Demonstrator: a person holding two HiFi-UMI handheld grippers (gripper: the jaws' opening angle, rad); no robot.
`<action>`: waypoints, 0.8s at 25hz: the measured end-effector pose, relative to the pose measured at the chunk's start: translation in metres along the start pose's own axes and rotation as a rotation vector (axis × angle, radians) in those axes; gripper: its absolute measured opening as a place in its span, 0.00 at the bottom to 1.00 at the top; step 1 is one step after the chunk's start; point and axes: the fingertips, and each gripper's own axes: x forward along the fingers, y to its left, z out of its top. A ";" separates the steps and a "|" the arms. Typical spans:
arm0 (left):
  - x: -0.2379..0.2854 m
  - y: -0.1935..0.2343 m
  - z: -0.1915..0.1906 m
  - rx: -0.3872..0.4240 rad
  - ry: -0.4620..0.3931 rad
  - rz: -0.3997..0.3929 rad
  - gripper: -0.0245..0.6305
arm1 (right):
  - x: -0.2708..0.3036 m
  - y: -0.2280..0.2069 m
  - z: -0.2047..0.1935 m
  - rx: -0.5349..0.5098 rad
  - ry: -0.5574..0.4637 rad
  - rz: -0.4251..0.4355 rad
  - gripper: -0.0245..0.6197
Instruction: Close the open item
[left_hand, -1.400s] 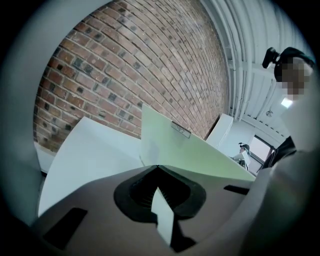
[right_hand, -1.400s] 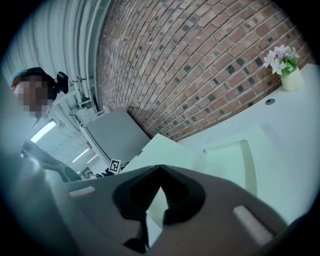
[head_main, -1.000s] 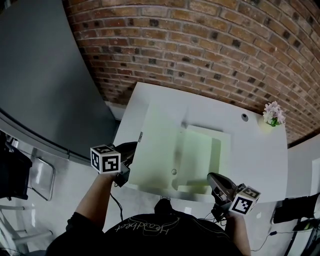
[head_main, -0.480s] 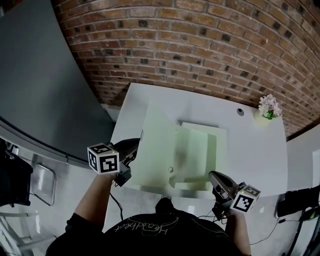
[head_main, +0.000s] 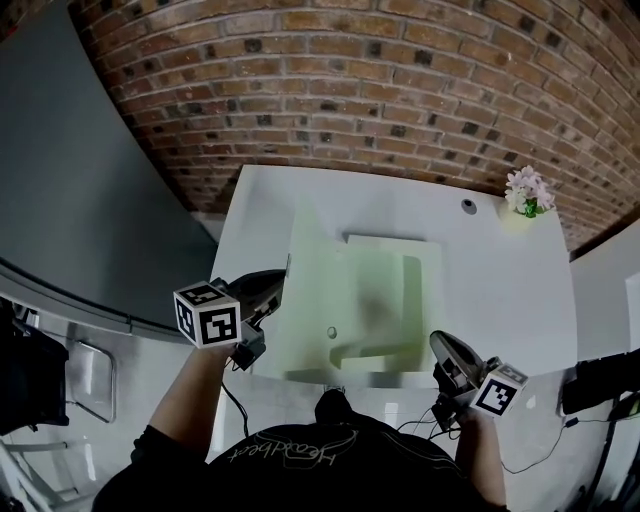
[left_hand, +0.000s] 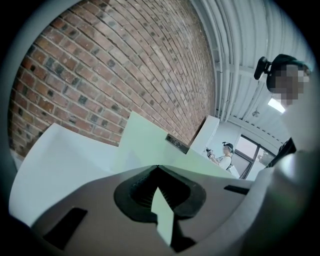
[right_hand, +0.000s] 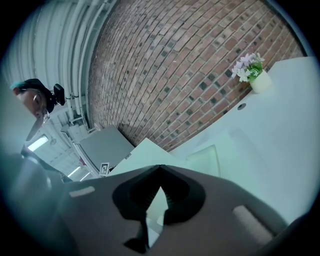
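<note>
A white unit (head_main: 500, 290) stands against the brick wall. In its front part a pale green panel (head_main: 315, 280) with a small round knob (head_main: 331, 331) stands swung open beside a pale green open compartment (head_main: 395, 300). My left gripper (head_main: 272, 285) is shut and empty, close to the panel's left edge. The left gripper view shows that panel (left_hand: 145, 145) rising just beyond the closed tips (left_hand: 157, 167). My right gripper (head_main: 440, 342) is shut and empty too, at the compartment's near right corner. From the right gripper view, the panel (right_hand: 145, 152) lies past its tips (right_hand: 160, 167).
A small pot of flowers (head_main: 525, 190) sits at the white top's far right corner, with a small round hole (head_main: 467, 206) beside it. A brick wall (head_main: 350, 90) runs behind. A large grey panel (head_main: 90, 180) stands to the left. Cables lie on the floor near my feet.
The head view has tilted, so the unit sits higher in the picture. My left gripper is slightly nearer the panel's edge; the right one is a little lower. Both stay shut.
</note>
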 end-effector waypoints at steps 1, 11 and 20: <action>0.003 -0.001 0.000 0.001 0.004 -0.003 0.04 | -0.002 -0.002 0.002 0.001 -0.009 -0.001 0.05; 0.037 -0.021 -0.005 0.007 0.060 -0.046 0.04 | -0.033 -0.056 0.015 0.029 -0.027 -0.108 0.05; 0.059 -0.026 -0.018 0.016 0.120 -0.050 0.04 | -0.041 -0.095 0.020 0.037 -0.057 -0.173 0.05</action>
